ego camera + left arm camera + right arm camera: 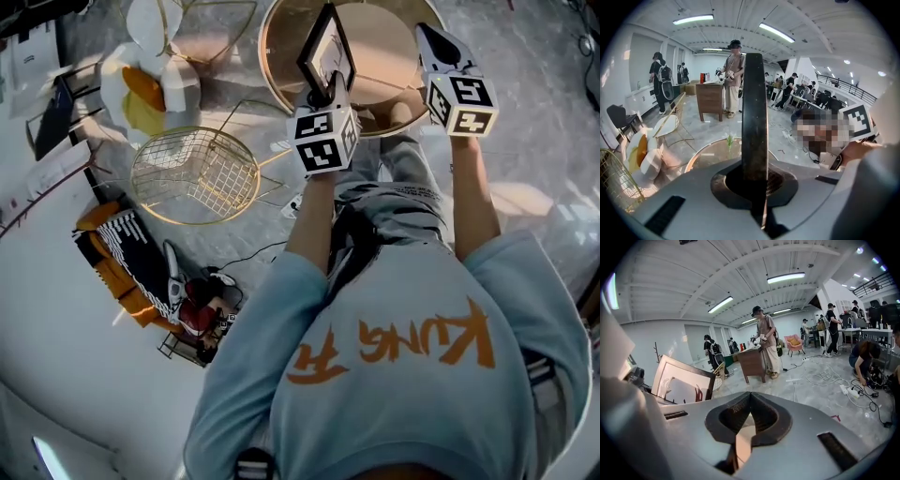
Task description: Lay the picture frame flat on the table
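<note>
Above the round counter (389, 56), the picture frame (326, 47) stands on edge, its lower rim pinched by the jaws of my left gripper (334, 86). I judge it light and stiff, its pane fragile, so the rim is the right hold. Also over the counter, my right gripper (433, 36) has its jaws pressed together on nothing. A wire chair (195, 173) sits left of the counter, likely out of the way.

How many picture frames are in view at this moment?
1: the picture frame, held on edge in the left gripper above the round table. Others may be hidden behind the person.
</note>
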{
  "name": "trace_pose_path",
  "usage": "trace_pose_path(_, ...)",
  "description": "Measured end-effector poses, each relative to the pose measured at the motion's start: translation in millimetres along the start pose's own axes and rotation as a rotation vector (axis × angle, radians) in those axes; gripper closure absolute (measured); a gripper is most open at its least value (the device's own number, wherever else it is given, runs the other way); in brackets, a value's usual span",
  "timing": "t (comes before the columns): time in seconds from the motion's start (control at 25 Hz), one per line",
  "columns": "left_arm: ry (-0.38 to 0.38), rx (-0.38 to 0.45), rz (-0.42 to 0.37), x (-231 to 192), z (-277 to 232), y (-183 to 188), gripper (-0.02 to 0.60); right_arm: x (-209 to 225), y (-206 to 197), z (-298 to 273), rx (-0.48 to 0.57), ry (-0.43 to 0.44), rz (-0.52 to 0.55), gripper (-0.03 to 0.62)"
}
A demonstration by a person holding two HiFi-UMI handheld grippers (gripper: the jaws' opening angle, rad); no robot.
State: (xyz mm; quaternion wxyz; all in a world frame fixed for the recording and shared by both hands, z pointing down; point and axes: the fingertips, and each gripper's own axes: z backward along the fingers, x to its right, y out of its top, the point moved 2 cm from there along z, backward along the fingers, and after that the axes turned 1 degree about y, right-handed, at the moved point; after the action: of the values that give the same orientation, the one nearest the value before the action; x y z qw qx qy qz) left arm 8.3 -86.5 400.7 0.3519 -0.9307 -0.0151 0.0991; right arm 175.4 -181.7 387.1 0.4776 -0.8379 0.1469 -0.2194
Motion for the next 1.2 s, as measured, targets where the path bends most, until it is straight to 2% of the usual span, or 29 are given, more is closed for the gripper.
trace_pose_path(0.24,-0.033,-0.067,0.015,-17,-17,-18,0.555,-14,-21,-11,-0.057,0.014,0.006,0.595)
trace_pose_path(0.6,-0.079,-0.142,0.083,-26,-60,-57,0.555,-5,-63,-29,-0.146,0.024,0.032,0.595)
trace_pose_path(0.92,-0.118,-0.178,0.091,-41,-112,-79,0.555,-1,-97,-70,-0.203,0.047,0.055,0.595)
trace_pose_path(1.2,-0.205,-0.212,0.111,-50,-152,-99,0.555,1,-136,-100,-0.267,0.048,0.055,0.596)
